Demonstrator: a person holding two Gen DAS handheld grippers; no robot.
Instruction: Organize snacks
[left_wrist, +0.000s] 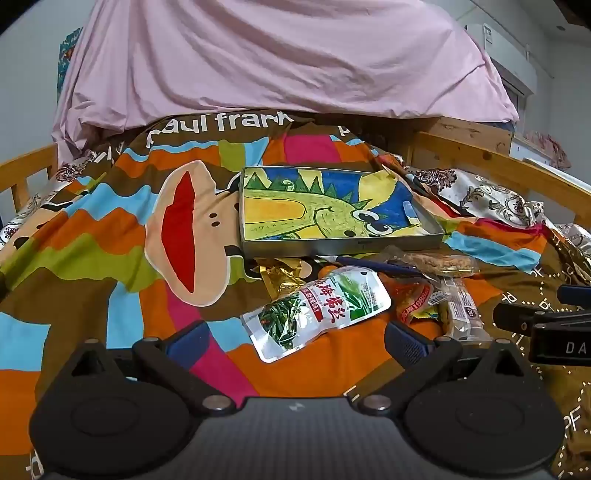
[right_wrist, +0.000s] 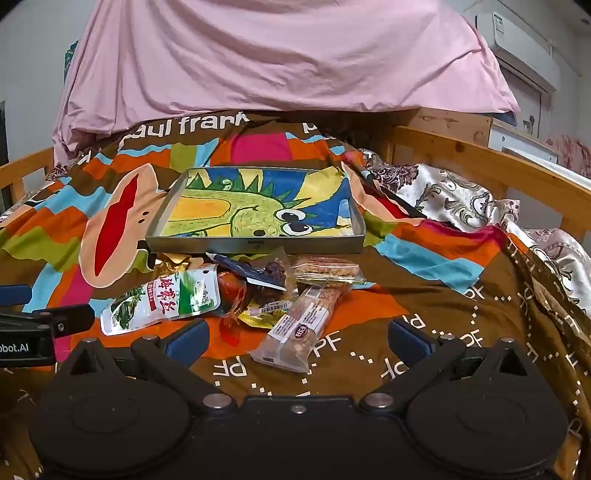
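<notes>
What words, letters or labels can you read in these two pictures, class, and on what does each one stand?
"paul frank" (last letter cut off): white, on the bedspread.
"PF": white, repeated on the bedspread's brown part.
"DA": on the right claw, rest out of frame.
"obot.AI": on the left claw, start cut off.
Green seaweed packet: red Chinese characters, too distorted to quote.
Nut bar wrapper: print too small.

Snack packets (right_wrist: 236, 299) lie heaped just before the empty dinosaur-lined tray (right_wrist: 255, 244).

A home bedroom: wooden bed frame (right_wrist: 480, 158), cartoon duvet (left_wrist: 110, 236), pink sheet (left_wrist: 277, 55), wall air conditioner (right_wrist: 517, 40).
</notes>
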